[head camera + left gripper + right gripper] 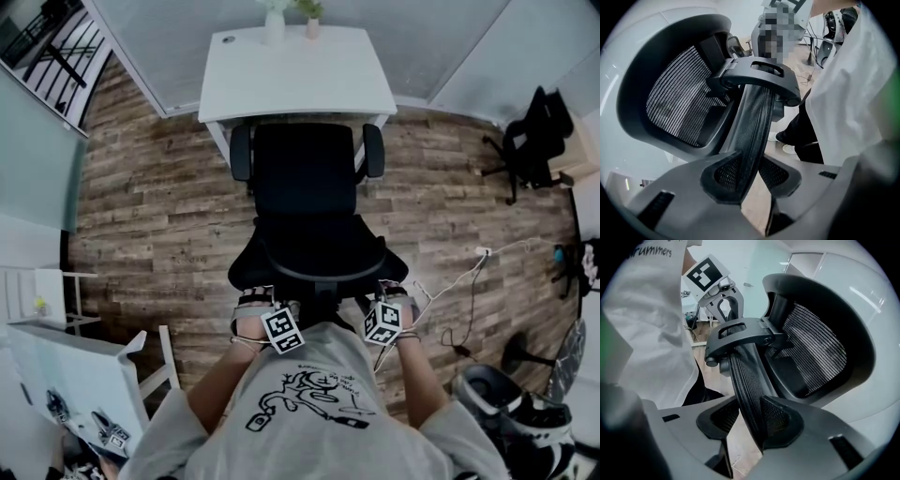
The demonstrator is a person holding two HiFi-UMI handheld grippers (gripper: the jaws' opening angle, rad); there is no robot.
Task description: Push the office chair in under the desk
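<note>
We see a wood-plank floor carrying a white desk, with the black office chair just in front of the desk. On the desk's far edge stand a white vase and a small pot. Well right of the desk, a second black chair and a white cable rest on the floor.

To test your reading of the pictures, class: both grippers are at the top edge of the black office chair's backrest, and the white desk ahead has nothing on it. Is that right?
No. The white desk isn't bare: the head view shows two small vases at its far edge. Otherwise right: left gripper and right gripper sit at the top edge of the office chair's backrest.
</note>
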